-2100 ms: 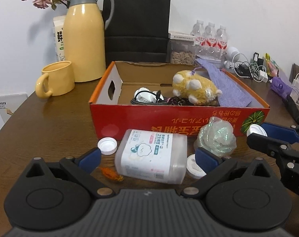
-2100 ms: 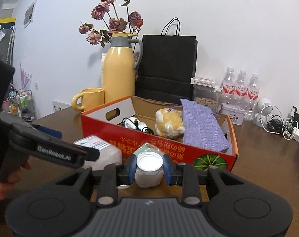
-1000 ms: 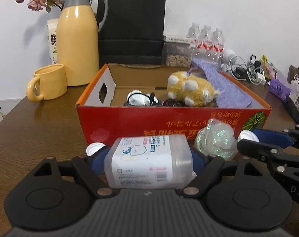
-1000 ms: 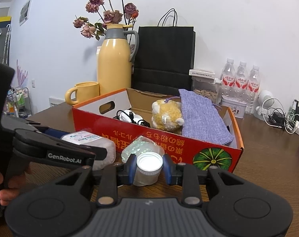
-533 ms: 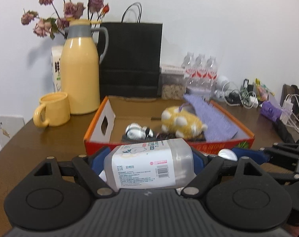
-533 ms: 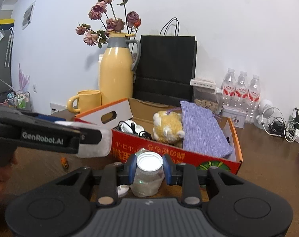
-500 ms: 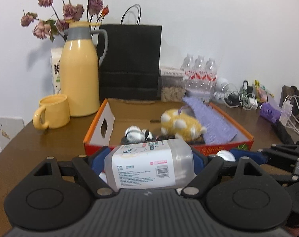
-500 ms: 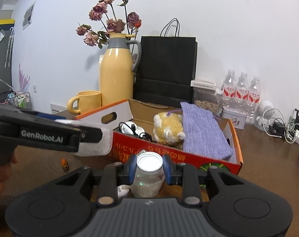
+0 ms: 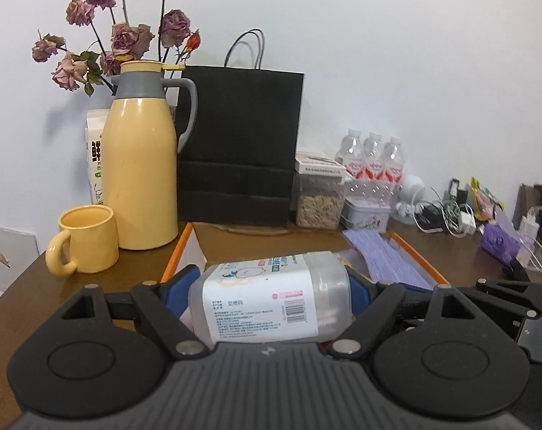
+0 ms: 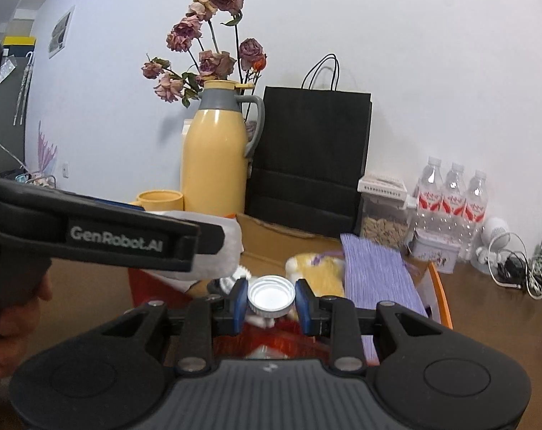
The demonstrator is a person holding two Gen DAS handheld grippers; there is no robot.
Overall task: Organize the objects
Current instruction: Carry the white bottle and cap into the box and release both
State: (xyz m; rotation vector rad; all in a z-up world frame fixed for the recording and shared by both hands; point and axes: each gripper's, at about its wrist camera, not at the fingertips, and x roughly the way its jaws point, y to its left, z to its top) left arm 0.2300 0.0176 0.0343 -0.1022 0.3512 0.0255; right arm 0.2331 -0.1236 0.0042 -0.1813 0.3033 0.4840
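Observation:
My left gripper (image 9: 271, 295) is shut on a clear plastic wipes box (image 9: 269, 306) with a white label, held on its side above the near left part of the red-and-orange cardboard box (image 9: 419, 256). My right gripper (image 10: 271, 302) is shut on a small jar with a white lid (image 10: 271, 295), held above the box's front wall (image 10: 285, 342). The left gripper shows in the right wrist view (image 10: 213, 247) with the wipes box (image 10: 224, 251). Inside the cardboard box lie a yellow plush toy (image 10: 319, 274) and a purple cloth (image 10: 378, 276).
A yellow thermos (image 9: 140, 175) with dried flowers behind, a yellow mug (image 9: 86, 243) and a black paper bag (image 9: 240, 143) stand behind the box. A seed jar (image 9: 319, 202), water bottles (image 9: 373, 157) and tangled cables (image 9: 446, 211) sit at the back right.
Both grippers have risen and moved forward over the cardboard box with their loads; the wipes box and the jar now hang above the box instead of in front of it.

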